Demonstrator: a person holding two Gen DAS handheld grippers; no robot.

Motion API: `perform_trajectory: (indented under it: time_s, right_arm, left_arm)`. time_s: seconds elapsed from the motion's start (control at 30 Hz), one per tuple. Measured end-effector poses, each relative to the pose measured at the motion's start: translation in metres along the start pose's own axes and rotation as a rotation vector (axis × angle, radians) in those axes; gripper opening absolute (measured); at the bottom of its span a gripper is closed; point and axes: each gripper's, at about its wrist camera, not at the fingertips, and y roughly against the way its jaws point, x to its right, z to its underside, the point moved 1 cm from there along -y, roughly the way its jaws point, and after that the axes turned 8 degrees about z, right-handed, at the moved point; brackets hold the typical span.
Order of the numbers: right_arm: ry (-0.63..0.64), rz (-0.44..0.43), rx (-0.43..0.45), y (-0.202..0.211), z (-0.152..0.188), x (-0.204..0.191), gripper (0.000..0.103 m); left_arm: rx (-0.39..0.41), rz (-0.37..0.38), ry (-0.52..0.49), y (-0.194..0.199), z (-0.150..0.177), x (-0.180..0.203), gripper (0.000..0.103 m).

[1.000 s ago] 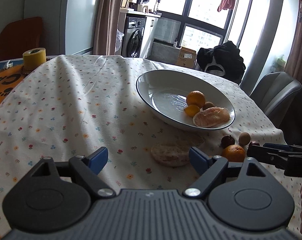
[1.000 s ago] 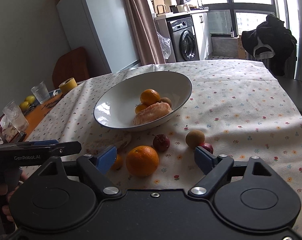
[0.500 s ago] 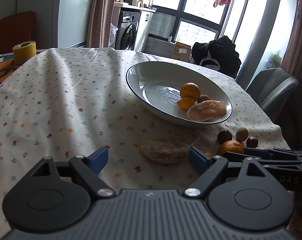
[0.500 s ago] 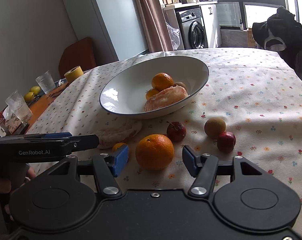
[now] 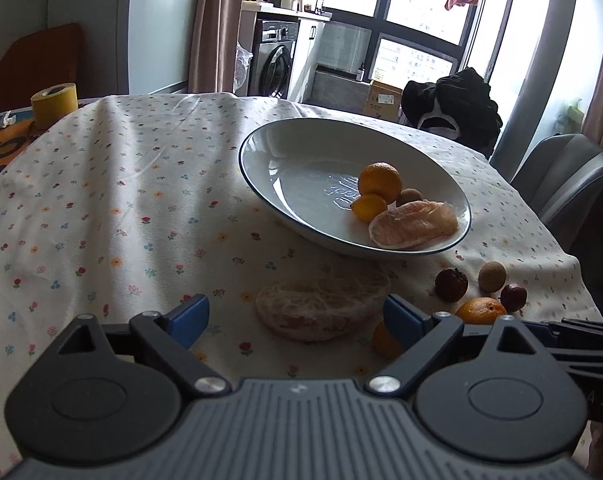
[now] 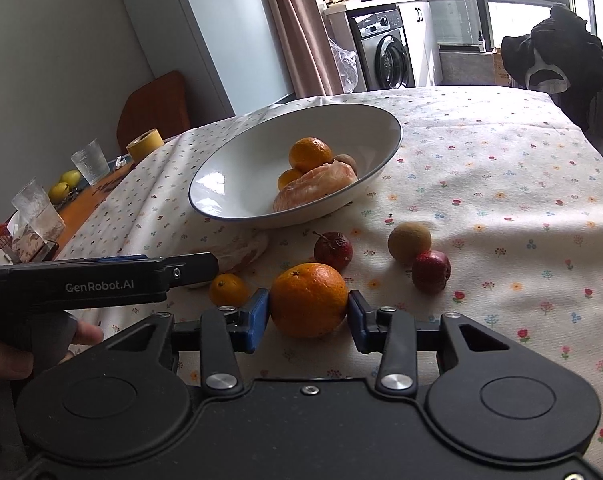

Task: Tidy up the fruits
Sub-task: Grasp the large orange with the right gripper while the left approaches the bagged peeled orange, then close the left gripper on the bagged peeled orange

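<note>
Floral-clothed counter: right hand-held gripper has just closed onto the large orange, bowl-bound; left hand-held gripper stays open.

Daylight pours in from the windows behind the bowl, blowing them out to white while my near side of the tablecloth lies in soft, dim shadow. A glare patch shines inside the bowl's left wall in my right view. Both views bend strongly at the edges, yet stay fairly sharp around the bowl.
</note>
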Motion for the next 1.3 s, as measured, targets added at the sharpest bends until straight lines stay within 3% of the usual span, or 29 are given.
perform_trajectory:
  time_s: [0.37, 0.77, 0.93, 1.03, 1.3]
  right_arm:
    - [-0.013, 0.025, 0.006, 0.007, 0.0, 0.02, 0.04]
    - [-0.029, 0.059, 0.031, 0.016, -0.001, 0.038, 0.04]
    - [-0.017, 0.053, 0.037, 0.019, -0.002, 0.035, 0.04]
    - [-0.018, 0.047, 0.04, 0.019, -0.003, 0.032, 0.04]
    - [-0.005, 0.043, 0.05, 0.021, -0.006, 0.022, 0.04]
  left_arm:
    - [-0.011, -0.045, -0.035, -0.013, -0.003, 0.023, 0.098]
    - [-0.012, -0.167, -0.017, -0.029, -0.004, 0.03, 0.098]
    - [-0.022, -0.155, 0.001, -0.028, -0.003, 0.027, 0.096]
    - [-0.015, -0.134, -0.001, -0.023, -0.002, 0.026, 0.082]
    - [-0.029, -0.095, 0.014, -0.01, -0.001, 0.013, 0.08]
